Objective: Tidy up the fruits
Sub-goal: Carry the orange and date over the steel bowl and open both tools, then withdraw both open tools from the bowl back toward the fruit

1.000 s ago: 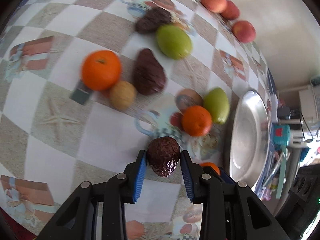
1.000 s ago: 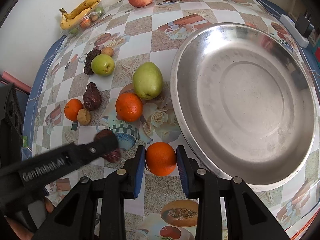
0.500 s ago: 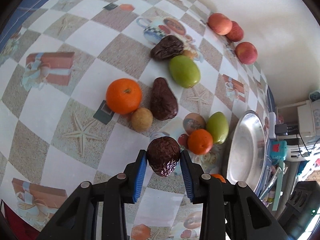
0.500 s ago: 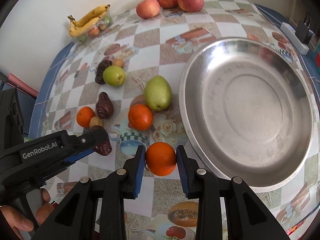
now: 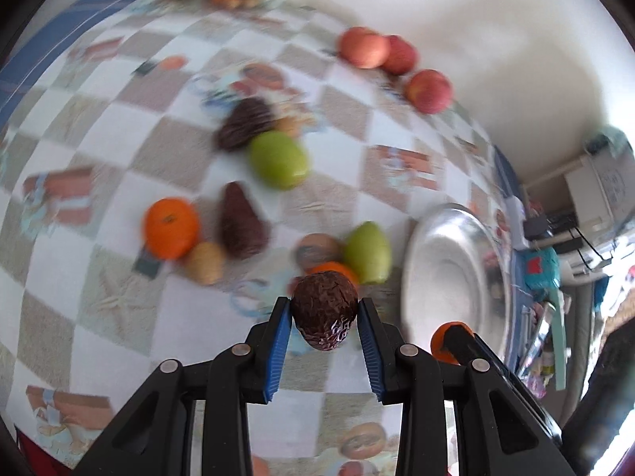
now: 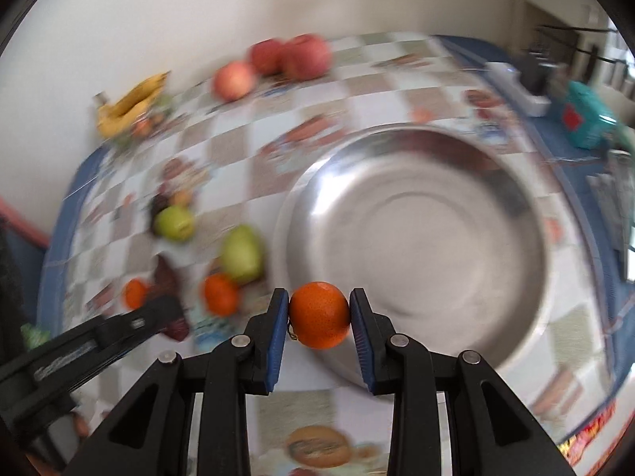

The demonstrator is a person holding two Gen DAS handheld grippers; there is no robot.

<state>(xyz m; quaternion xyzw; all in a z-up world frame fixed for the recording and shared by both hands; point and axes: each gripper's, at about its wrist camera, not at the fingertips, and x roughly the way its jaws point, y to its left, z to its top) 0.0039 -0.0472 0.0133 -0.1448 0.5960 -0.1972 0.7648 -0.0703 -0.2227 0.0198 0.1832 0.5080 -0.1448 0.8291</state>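
Observation:
My left gripper (image 5: 323, 317) is shut on a dark brown wrinkled fruit (image 5: 323, 309), held above the checked tablecloth. My right gripper (image 6: 319, 315) is shut on an orange (image 6: 319, 314), lifted just in front of the near-left rim of the large steel bowl (image 6: 416, 246). That bowl (image 5: 452, 273) shows to the right in the left wrist view, with the right gripper's tip and its orange (image 5: 450, 339) beside it. The left gripper (image 6: 158, 317) appears at the lower left of the right wrist view. Both views are motion-blurred.
On the cloth lie two green pears (image 5: 367, 252) (image 5: 279, 160), two oranges (image 5: 170, 228) (image 6: 220, 293), two more dark fruits (image 5: 240, 222) (image 5: 244, 123) and a small tan fruit (image 5: 204, 263). Three red apples (image 5: 428, 91) and bananas (image 6: 131, 105) sit by the wall. Clutter lines the right edge.
Both grippers have risen and swung toward the bowl with their fruit still held. The table's fruit now looks smaller and farther; the view is blurred by motion.

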